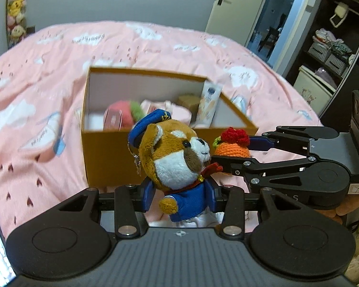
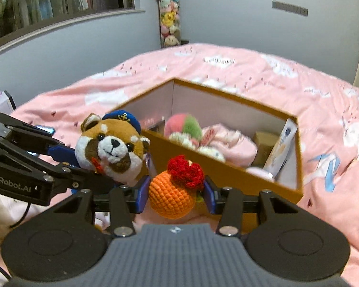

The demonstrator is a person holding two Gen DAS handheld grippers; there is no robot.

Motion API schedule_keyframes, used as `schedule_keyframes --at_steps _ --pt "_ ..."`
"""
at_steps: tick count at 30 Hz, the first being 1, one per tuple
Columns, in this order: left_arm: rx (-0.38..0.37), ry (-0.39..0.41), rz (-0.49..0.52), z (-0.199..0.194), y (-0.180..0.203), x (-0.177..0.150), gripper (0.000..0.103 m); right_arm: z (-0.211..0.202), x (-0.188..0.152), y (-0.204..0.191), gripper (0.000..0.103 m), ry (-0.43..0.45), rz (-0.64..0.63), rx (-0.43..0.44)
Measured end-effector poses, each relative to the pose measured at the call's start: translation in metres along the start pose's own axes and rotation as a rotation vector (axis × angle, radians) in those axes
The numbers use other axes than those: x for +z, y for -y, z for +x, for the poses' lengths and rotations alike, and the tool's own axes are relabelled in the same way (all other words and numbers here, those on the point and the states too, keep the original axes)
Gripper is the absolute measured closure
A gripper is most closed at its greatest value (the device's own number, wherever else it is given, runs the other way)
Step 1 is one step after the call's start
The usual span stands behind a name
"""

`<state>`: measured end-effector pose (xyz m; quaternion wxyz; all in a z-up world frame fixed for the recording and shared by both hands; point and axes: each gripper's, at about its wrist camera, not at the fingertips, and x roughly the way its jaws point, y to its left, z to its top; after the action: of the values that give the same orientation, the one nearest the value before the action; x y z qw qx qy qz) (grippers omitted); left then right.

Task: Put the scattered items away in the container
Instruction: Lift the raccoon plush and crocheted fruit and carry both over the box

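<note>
The left gripper point(image 1: 180, 197) is clamped on the body of a toy bear point(image 1: 177, 157) in a blue coat and cap. The right gripper point(image 2: 174, 195) is clamped on an orange knitted ball point(image 2: 171, 197) with a red top. Both toys are in the air, just in front of the near wall of the brown box point(image 1: 107, 153). The box sits on the pink bed point(image 1: 36, 110) and already has other soft toys and a small carton inside.

The step now looks like carrying both toys over the near wall and letting them go inside the box. To do it well, I think each toy should be clear above the near wall first, so it does not bump the box and push it along the bed. The 2 toys sit close together, so move them side by side without bumping. Let go only when each toy is over a free spot inside the box.
</note>
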<state>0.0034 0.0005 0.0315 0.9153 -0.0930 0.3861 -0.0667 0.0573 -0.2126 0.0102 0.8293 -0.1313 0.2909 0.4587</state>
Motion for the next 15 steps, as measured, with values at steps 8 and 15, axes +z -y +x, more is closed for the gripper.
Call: schedule_keyframes --at_steps 8,15 --pt "-0.002 0.113 0.054 -0.015 0.011 0.031 0.054 -0.020 0.027 0.004 0.054 0.100 -0.026 -0.024" --pt "0.025 0.210 0.103 -0.026 0.014 0.057 0.054 -0.031 0.052 0.010 0.054 0.185 -0.037 -0.046"
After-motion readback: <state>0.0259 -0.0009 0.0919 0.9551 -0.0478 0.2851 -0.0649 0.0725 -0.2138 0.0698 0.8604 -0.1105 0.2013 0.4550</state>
